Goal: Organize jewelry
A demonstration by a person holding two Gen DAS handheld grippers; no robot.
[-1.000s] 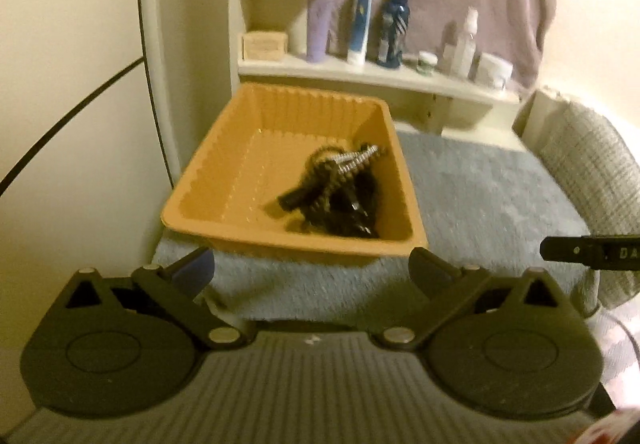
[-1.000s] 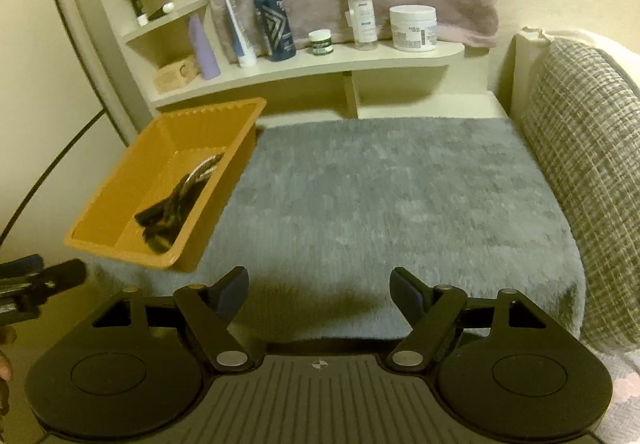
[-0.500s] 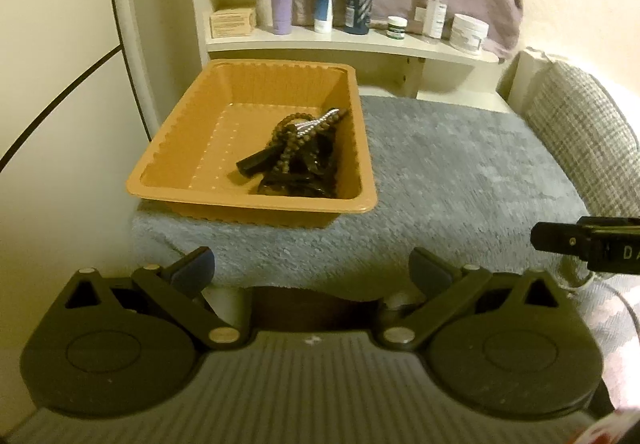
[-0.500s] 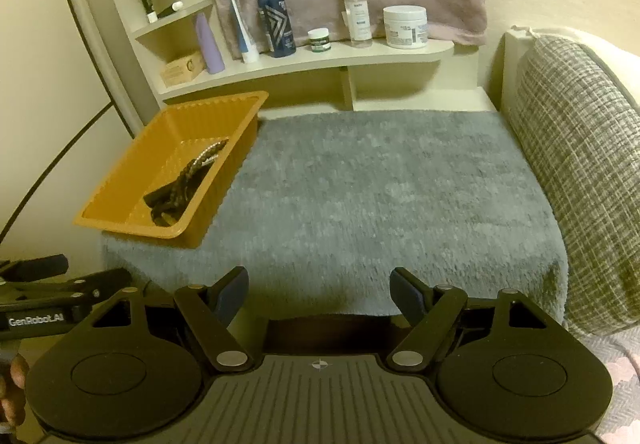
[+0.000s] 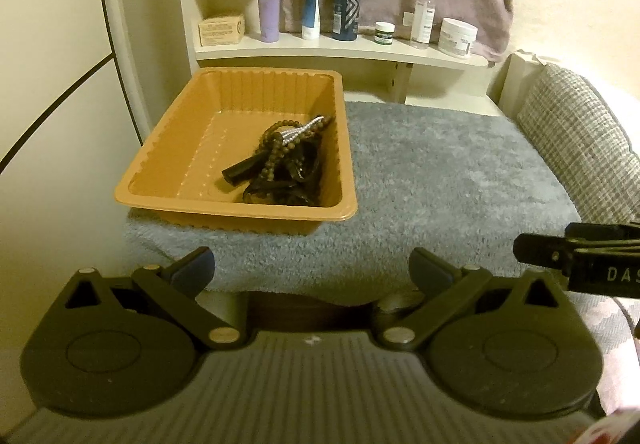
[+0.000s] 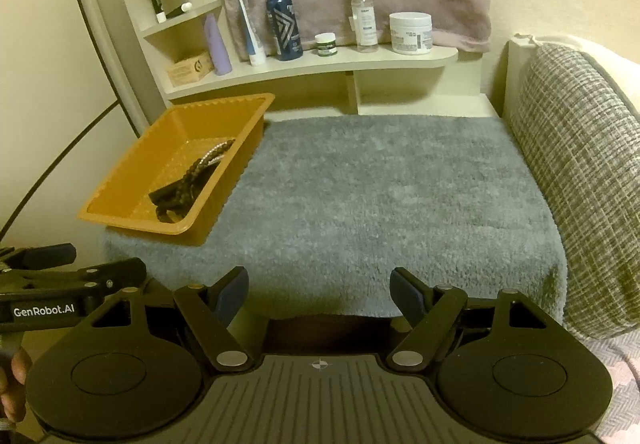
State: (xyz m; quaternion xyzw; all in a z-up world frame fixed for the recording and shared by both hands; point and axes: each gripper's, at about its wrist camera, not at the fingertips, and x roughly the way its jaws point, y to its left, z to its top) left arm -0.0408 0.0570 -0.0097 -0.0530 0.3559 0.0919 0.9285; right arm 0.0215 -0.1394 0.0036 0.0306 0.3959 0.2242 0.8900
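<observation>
- On the left part of the grey fleecy bench cover (image 6: 384,195) sits the orange tray (image 5: 168,163), its near edge close to the cover's front drop.
- Inside the tray, against its right wall, lies the jewelry heap (image 5: 284,163): a brown bead strand, a silvery chain across its top, and dark pieces underneath.
- Left tongs (image 5: 312,272) are released, fingers spread wide and holding nothing, hovering just short of the cover's front edge.
- Right tongs (image 6: 320,288) are likewise released and empty, facing the bare middle of the cover, well apart from the tray.
- Compared with a second ago, both tongs have drawn back: the tray looks farther off and the cover's front edge now shows in full.
- The heap lies as it did, and both sets of fingers keep the same spread.
- Behind, a shelf (image 6: 312,67) carries bottles, a tube and jars; a woven cushion (image 6: 576,171) flanks the right.
</observation>
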